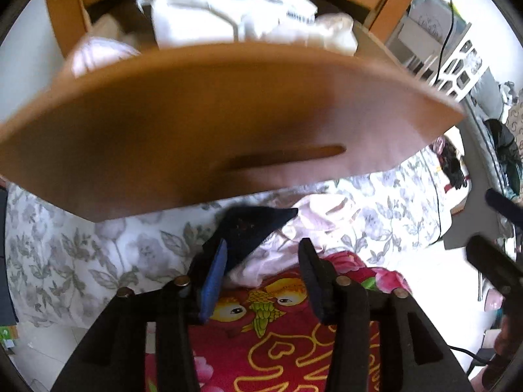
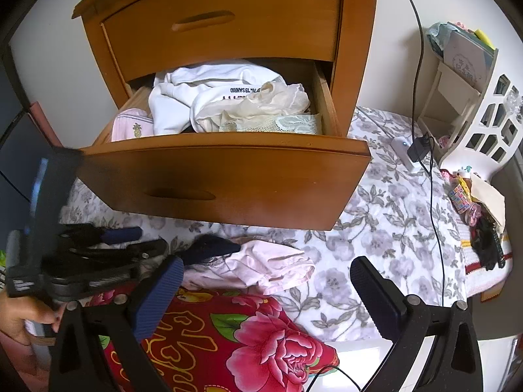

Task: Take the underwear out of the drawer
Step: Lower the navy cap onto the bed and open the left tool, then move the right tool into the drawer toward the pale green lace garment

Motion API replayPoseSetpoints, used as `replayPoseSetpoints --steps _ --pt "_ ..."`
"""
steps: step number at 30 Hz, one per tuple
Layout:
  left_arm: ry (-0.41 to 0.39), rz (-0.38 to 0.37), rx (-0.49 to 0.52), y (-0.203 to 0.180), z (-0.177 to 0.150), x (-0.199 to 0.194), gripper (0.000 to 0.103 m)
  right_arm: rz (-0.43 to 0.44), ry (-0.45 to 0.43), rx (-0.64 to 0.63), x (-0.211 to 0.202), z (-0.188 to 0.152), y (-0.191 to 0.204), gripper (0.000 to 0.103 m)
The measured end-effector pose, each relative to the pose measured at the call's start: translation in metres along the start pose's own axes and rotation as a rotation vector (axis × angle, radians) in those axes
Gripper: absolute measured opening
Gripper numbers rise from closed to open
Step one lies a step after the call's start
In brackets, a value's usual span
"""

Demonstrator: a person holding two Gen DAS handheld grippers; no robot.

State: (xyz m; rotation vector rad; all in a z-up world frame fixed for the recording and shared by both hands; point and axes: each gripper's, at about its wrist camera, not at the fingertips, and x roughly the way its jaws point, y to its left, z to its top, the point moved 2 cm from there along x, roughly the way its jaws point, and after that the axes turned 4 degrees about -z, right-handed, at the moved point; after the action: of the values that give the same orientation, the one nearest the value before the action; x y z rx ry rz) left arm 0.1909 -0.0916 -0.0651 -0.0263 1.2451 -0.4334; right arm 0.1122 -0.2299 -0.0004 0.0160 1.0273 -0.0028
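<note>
With the lower wooden drawer pulled open and stuffed with pale clothes, the left gripper hangs parted over the floral bedspread, its dark navy underwear lying loose on pink garments. Right gripper gapes wide, empty.

Bright, even daylight in both views. Strong fisheye bending, with black corners round each circular picture. In the left wrist view, heavy motion blur over the drawer front and the clothes behind it; a pale pinkish glare on the front's right half, deep shadow under its lower edge. Sharper in the right wrist view, though the left gripper smears at the left edge. Washed-out white on the floor at bottom.
</note>
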Motion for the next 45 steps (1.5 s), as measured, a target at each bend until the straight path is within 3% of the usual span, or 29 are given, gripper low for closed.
replayPoseSetpoints --steps 7,19,23,45 --pt "-0.129 0.022 -0.005 -0.002 0.005 -0.052 0.071 0.002 -0.006 -0.007 -0.004 0.000 0.003 0.103" --pt "-0.319 0.069 -0.051 0.010 0.003 -0.113 0.088 0.008 -0.023 -0.028 -0.014 0.000 0.011 0.103" --pt "-0.394 0.117 -0.046 0.011 0.002 -0.126 0.095 0.009 -0.030 -0.032 -0.017 0.001 0.012 0.103" --pt "-0.443 0.231 -0.095 0.033 0.014 -0.122 0.097 0.048 -0.004 -0.042 0.006 0.017 0.018 0.103"
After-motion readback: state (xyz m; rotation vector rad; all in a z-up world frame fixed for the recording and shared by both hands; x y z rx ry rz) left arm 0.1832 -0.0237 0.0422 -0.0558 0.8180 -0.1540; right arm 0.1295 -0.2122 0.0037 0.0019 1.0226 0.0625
